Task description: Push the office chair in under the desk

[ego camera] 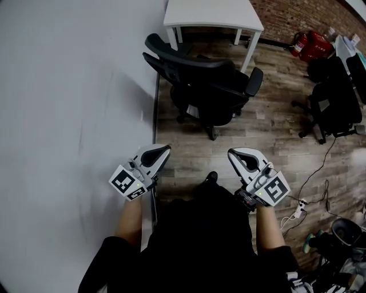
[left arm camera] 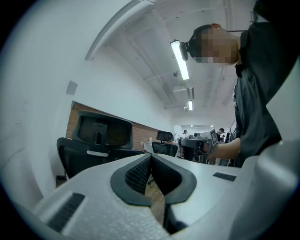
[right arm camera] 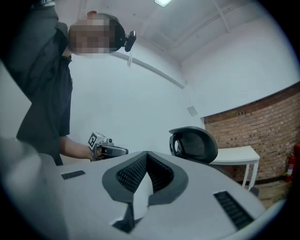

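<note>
A black office chair (ego camera: 209, 86) stands on the wood floor in front of a white desk (ego camera: 213, 14) at the top of the head view, pulled out from it. The chair's back faces me. My left gripper (ego camera: 163, 152) and right gripper (ego camera: 234, 154) are held side by side below the chair, well short of it, both shut and empty. In the left gripper view the chair's headrest (left arm camera: 104, 130) and back rise beyond the jaws. The right gripper view shows the headrest (right arm camera: 194, 144), the desk (right arm camera: 236, 154) and my left gripper (right arm camera: 107, 149).
A white wall (ego camera: 68, 114) runs along the left. A second black chair (ego camera: 334, 103) stands at the right, with red fire extinguishers (ego camera: 309, 44) by the brick wall. Cables and a power strip (ego camera: 297, 209) lie on the floor at lower right.
</note>
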{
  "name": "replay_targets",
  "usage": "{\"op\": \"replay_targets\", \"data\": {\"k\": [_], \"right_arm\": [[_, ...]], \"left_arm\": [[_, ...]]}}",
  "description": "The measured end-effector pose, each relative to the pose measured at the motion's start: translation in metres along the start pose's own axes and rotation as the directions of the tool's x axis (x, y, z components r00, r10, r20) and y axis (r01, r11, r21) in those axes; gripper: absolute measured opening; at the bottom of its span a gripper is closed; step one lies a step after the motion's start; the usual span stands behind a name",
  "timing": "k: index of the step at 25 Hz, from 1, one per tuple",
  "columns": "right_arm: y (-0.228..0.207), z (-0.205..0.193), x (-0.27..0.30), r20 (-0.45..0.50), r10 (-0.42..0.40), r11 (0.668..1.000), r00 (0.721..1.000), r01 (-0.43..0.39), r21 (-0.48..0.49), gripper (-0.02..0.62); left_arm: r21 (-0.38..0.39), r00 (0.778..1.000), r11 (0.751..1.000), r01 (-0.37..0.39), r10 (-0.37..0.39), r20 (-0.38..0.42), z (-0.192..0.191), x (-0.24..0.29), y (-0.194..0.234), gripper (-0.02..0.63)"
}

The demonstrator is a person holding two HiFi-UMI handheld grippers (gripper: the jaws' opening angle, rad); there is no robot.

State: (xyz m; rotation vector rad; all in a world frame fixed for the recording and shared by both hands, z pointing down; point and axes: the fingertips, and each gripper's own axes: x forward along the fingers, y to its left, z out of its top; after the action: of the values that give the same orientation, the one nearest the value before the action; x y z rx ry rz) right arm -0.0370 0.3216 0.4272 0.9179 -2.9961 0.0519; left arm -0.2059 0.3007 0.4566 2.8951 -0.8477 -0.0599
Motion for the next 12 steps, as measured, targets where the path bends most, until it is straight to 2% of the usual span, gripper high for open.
{"op": "replay_targets", "data": {"k": [6,9,12], "right_arm": [[-0.065,0.037,0.020,0.078,-0.012,0.999,0.997,0.015,-0.044,0.004],[-0.093,0.041,0.031,0.091,-0.029,0.999,0.995,0.033,-0.039,0.005],[-0.117,0.039,0.049,0.061,-0.050,0.997,0.997,0.054,-0.050,0.005]], "left_arm": [[0.062,0.999,0.997,-0.043,0.044,-0.020,0.028,0.031,0.061,0.015],[0.099,0.999,0.995,-0.021,0.024,-0.028,0.050,0.046,0.089,0.015],[0.162,0.999,0.987,0.019,-0.013,-0.042,0.076,0.054,0.123,0.017]]}}
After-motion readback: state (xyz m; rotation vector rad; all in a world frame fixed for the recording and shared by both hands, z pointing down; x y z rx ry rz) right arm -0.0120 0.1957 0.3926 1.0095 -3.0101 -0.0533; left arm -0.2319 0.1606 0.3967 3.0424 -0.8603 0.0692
